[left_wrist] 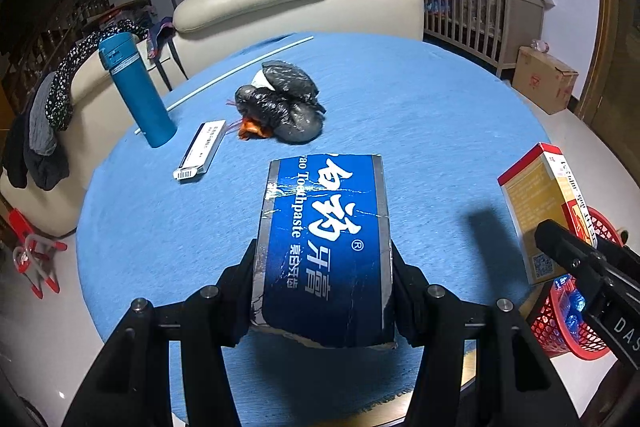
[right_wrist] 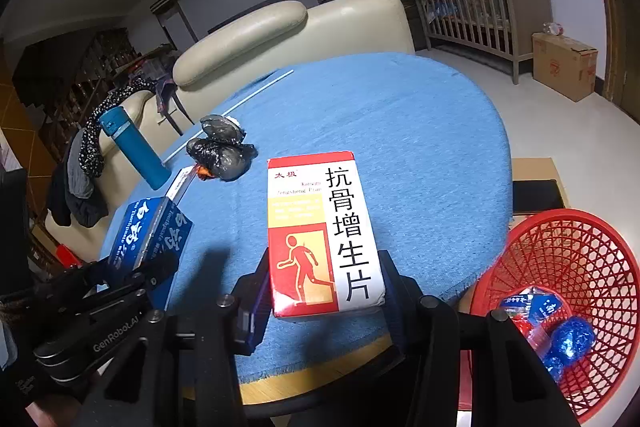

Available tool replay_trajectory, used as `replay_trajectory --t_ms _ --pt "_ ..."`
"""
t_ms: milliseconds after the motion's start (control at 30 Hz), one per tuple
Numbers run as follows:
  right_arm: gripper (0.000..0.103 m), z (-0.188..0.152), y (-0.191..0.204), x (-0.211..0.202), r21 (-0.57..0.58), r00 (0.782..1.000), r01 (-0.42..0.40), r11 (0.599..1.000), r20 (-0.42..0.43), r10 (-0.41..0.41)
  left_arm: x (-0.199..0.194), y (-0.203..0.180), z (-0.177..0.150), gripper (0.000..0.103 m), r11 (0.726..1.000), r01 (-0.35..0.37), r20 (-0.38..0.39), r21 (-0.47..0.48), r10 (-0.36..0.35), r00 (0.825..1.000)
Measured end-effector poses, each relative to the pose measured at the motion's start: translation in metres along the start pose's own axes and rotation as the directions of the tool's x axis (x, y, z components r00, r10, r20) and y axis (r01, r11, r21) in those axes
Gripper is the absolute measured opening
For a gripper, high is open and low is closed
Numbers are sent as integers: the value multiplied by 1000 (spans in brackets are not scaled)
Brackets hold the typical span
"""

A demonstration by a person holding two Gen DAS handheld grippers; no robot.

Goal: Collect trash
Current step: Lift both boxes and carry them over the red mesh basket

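While both are lifted over the blue cloth: two boxes are gripped, one per tool.
Left tool (left_wrist: 324,291): pinching a crumpled blue cardboard toothpaste box (left_wrist: 326,247) by its sides.
Right tool (right_wrist: 324,291): clamped on a red, yellow and white cardboard medicine box (right_wrist: 322,235).
Red plastic mesh basket (right_wrist: 568,259): past the near right edge of the round blue-covered worktop (right_wrist: 400,131), below it, holding blue wrappers.
Crumpled black plastic bag (left_wrist: 286,103): on the cloth, beyond the toothpaste box.
Tall teal flask (left_wrist: 136,87): upright, left of the bag.
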State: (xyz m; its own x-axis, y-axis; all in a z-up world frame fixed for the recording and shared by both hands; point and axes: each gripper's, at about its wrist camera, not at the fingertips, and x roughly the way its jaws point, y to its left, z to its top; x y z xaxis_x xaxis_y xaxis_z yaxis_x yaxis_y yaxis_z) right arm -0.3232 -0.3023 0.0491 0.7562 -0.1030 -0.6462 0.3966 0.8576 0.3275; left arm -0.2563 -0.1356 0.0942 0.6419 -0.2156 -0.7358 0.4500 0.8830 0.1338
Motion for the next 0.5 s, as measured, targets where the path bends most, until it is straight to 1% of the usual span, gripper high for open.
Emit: replay_trajectory --t_ms 500 --pt "51 -2 -20 -19 31 999 15 999 37 -16 -1 -24 1 58 999 26 8 47 -27 1000"
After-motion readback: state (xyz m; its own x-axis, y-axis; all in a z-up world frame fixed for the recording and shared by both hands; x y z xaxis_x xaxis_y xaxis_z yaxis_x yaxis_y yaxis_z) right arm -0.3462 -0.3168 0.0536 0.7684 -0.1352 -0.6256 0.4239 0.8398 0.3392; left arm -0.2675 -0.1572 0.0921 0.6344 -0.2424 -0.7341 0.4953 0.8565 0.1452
